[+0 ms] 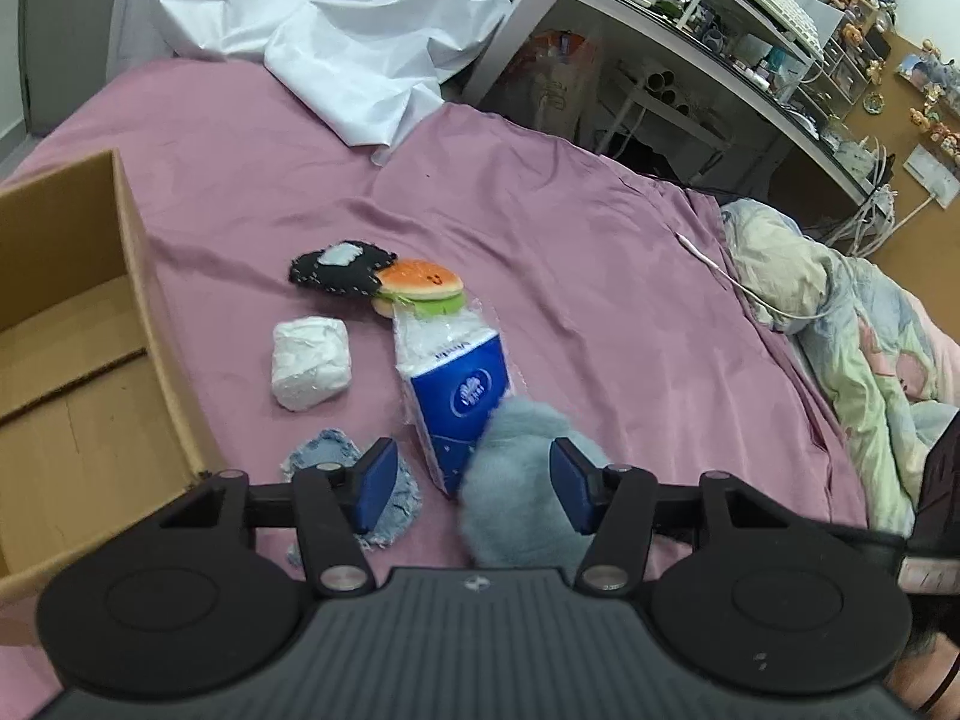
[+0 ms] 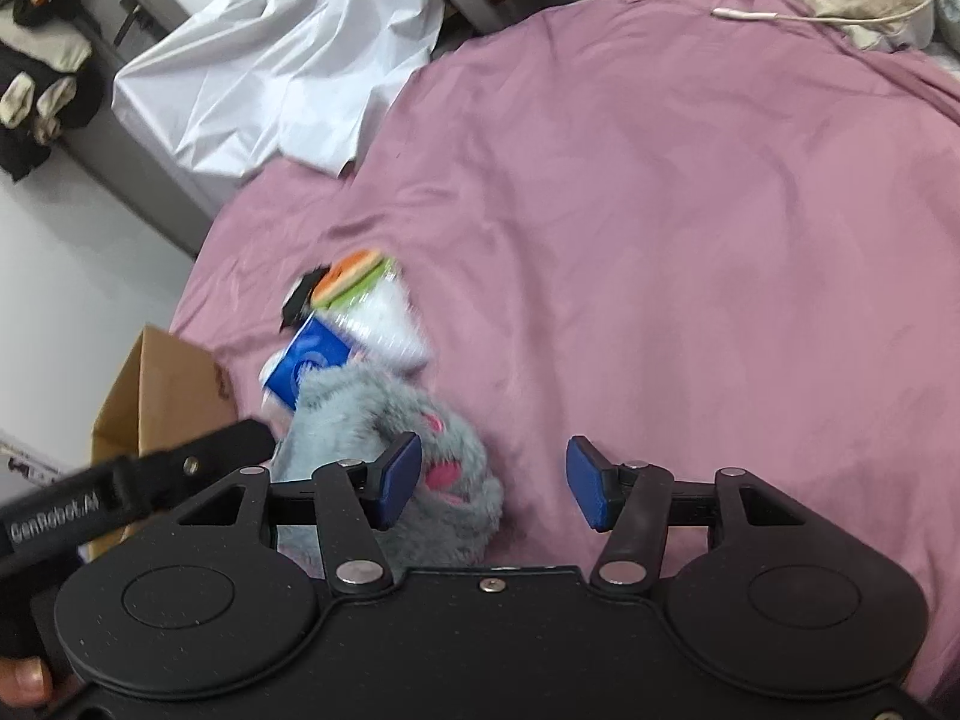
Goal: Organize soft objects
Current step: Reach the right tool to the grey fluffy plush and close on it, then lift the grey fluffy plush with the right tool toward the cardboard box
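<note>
Cardboard box (image 1: 78, 360) sits far left on my pink bedsheet (image 1: 570, 252), then six soft items, one each: denim patch (image 1: 324, 450), white bundle (image 1: 311, 363), black felt piece (image 1: 336, 270), burger plush (image 1: 423, 288), tissue pack (image 1: 456, 384), grey plush (image 1: 516, 498). I see my left gripper (image 1: 474, 483) spread wide over the grey plush without squeezing it; my right gripper (image 2: 492, 483) is wide open and empty, the plush beside its left finger.

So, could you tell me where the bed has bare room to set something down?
Bare pink sheet runs from the tissue pack right to the crumpled quilt. It is crowded between the cardboard box and tissue pack.
</note>
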Tool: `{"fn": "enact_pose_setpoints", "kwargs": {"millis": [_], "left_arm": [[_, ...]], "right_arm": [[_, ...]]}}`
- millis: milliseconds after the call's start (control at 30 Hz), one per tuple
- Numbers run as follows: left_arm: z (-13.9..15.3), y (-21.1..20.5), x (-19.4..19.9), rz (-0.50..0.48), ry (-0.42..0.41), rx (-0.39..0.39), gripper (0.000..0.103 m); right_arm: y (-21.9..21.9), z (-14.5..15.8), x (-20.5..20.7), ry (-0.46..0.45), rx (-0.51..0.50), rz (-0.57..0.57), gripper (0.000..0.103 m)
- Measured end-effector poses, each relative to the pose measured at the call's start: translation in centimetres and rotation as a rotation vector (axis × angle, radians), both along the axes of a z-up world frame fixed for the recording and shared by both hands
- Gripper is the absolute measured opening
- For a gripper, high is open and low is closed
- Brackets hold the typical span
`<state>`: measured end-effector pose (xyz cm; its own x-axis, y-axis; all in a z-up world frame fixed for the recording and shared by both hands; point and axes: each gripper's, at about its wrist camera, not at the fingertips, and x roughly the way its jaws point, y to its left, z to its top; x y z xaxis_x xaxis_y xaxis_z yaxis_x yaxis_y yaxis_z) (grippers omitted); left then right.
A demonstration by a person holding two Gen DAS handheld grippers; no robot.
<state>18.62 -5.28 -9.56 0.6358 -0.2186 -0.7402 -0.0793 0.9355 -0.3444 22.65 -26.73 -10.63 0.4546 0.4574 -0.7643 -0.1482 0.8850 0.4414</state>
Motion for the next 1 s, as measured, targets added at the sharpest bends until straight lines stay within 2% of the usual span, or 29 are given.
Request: {"fn": "enact_pose_setpoints", "kwargs": {"millis": [267,400,467,533,667,800,900,967,1000], "left_arm": [[0.0,-0.2,-0.4,-0.024,0.012,-0.022,0.055],[-0.6,-0.1,-0.4,-0.019,0.048,-0.02,0.055],[-1.0,0.0,-0.3,-0.015,0.075,-0.019,0.047],[-1.4,0.4,-0.3,-0.007,0.096,-0.03,0.044],[-1.9,1.0,-0.4,0.012,0.124,-0.063,0.033],[-2.5,1.9,-0.5,0.044,0.142,-0.118,0.027],[-2.8,2.3,-0.6,0.059,0.147,-0.152,0.024],[-2.9,2.4,-0.6,0.067,0.148,-0.161,0.023],[-2.9,2.5,-0.6,0.072,0.148,-0.166,0.023]], "right_arm": [[1.0,0.3,-0.8,-0.01,-0.001,0.04,0.057],[1.4,0.3,-1.0,-0.012,0.002,0.055,0.056],[1.6,0.3,-1.1,-0.014,0.003,0.064,0.056],[1.8,0.3,-1.1,-0.016,-0.004,0.072,0.054],[2.3,0.1,-1.0,-0.012,0.018,0.105,0.049],[3.0,-0.2,-0.8,0.002,0.024,0.144,0.046],[3.7,-0.3,-0.7,0.007,0.034,0.164,0.039],[4.0,-0.3,-0.7,0.005,0.053,0.185,0.029],[4.0,-0.3,-0.6,0.008,0.055,0.186,0.029]]}}
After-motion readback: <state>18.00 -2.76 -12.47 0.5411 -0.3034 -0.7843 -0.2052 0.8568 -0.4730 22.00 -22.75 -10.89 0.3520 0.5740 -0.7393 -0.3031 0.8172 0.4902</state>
